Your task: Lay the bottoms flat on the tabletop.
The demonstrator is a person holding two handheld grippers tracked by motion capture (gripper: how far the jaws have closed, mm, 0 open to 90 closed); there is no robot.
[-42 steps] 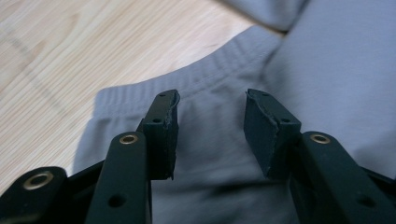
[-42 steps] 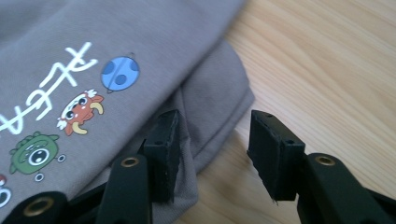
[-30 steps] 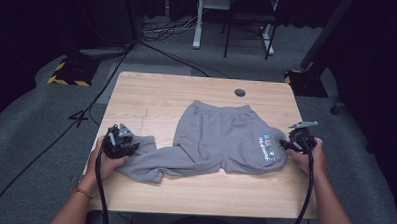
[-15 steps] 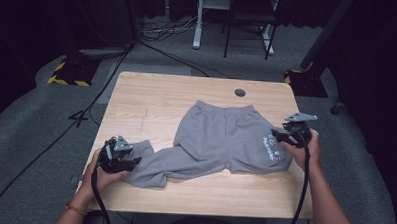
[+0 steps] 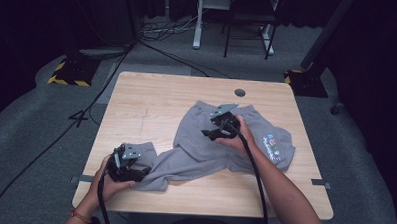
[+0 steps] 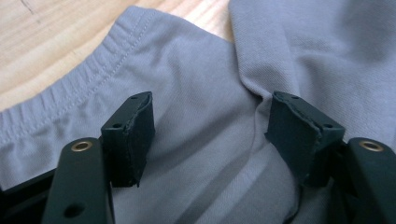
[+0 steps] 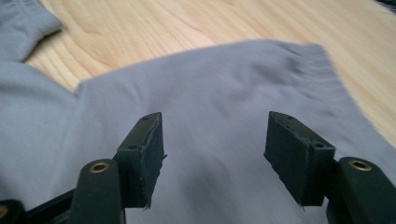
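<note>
Grey sweatpants (image 5: 205,152) lie spread on the wooden table (image 5: 152,100), with a small logo (image 5: 273,144) near their right edge. My left gripper (image 5: 140,171) hovers over the leg end at the near left. Its jaws have just been opening and stand open, with the cloth (image 6: 196,93) and ribbed cuff (image 6: 70,93) below the pads, ungripped. My right gripper (image 5: 208,133) is over the middle of the pants below the waistband. Its jaws have also just been opening. They are open above flat grey fabric (image 7: 210,79), holding nothing.
A round cable hole (image 5: 239,92) sits near the table's far edge. Bare wood (image 7: 187,23) lies left of and beyond the pants. Past the table, a white desk frame (image 5: 199,22) and cables lie on dark floor. Yellow-black floor tape (image 5: 68,72) marks the far left.
My right gripper let go at the pants' right edge and swung left to their middle. My left gripper opened and slid slightly toward the near edge with the leg end.
</note>
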